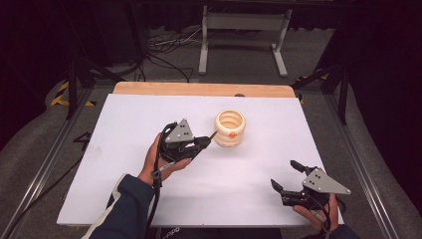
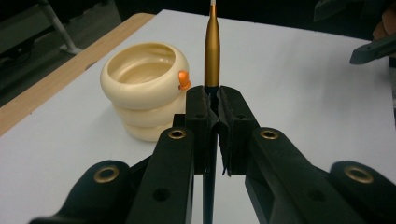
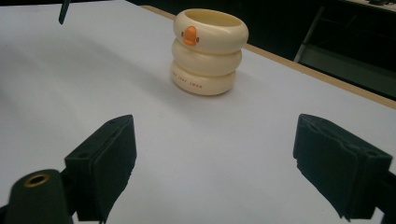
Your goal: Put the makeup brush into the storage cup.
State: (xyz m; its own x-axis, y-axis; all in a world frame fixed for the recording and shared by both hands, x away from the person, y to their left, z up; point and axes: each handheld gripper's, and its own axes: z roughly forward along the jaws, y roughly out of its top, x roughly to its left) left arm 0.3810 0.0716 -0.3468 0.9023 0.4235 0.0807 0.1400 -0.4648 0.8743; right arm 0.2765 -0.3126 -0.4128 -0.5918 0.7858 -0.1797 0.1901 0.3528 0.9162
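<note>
Left tongs [image 2: 212, 100] clamped on a gold pen [image 2: 212, 51] beside a cream ringed cup [image 2: 142, 88], right tongs [image 3: 215, 163] wide apart, empty, above the white table [image 3: 224, 154]

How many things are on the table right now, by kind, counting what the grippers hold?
Cream ringed cup: 1
Pen, clamped in the left gripper: 1
Total: 2
The right gripper is open and holds nothing.

The holder [image 1: 230, 128] is cream, ringed, with an orange beak-like knob and faint brown lettering; the pen [image 2: 212, 51] is gold with a dark barrel. The table [image 1: 124, 149] is white, edged in pale wood; both hand-held grippers, left [image 1: 209, 141] and right [image 1: 286, 177], are black with grey plates.
</note>
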